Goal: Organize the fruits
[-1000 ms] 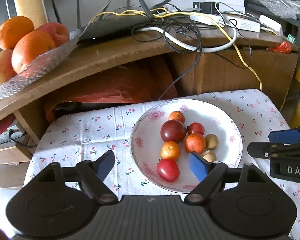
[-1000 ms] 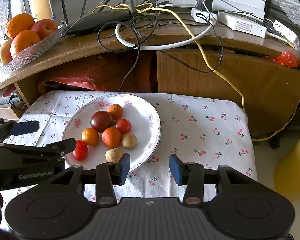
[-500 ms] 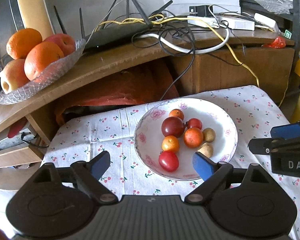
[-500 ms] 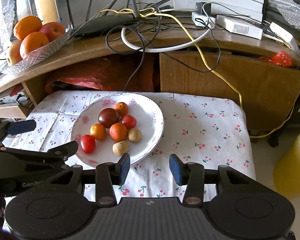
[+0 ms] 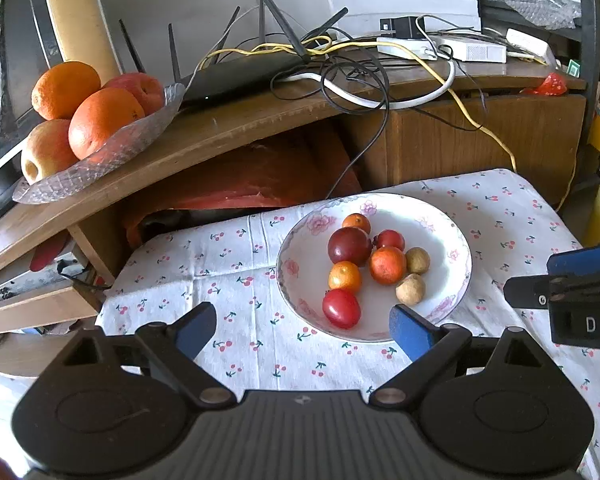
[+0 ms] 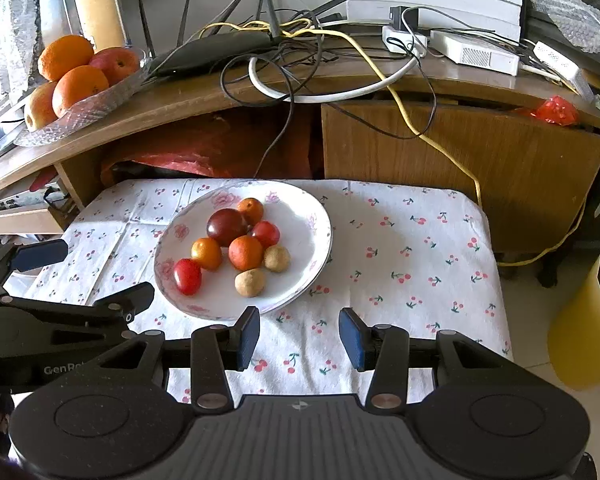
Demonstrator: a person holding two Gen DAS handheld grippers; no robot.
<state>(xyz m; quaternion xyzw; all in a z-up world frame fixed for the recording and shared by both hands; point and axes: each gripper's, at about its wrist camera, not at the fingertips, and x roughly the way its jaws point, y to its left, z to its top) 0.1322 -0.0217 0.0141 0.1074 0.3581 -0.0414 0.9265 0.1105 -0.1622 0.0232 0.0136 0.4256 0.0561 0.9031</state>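
Observation:
A white flowered plate (image 5: 444, 220) (image 6: 308, 208) sits on a cherry-print cloth and holds several small fruits: a dark plum (image 5: 349, 245) (image 6: 226, 226), a red tomato (image 5: 341, 308) (image 6: 187, 276), small oranges and two brown longans (image 5: 410, 289). My left gripper (image 5: 302, 330) hovers open in front of the plate's near rim, empty. My right gripper (image 6: 299, 338) is open and empty over the cloth, just right of the plate's near edge. Each gripper shows from the side in the other's view.
A glass dish (image 5: 112, 152) (image 6: 80, 110) of big oranges and apples stands on a curved wooden shelf (image 5: 260, 120) at back left. A router and tangled cables (image 6: 300, 60) crowd the shelf. A yellow bin (image 6: 580, 340) stands to the right of the table.
Both grippers have pulled back and risen, so the plate looks smaller and farther. Neither has taken hold of anything; the fruits have not moved.

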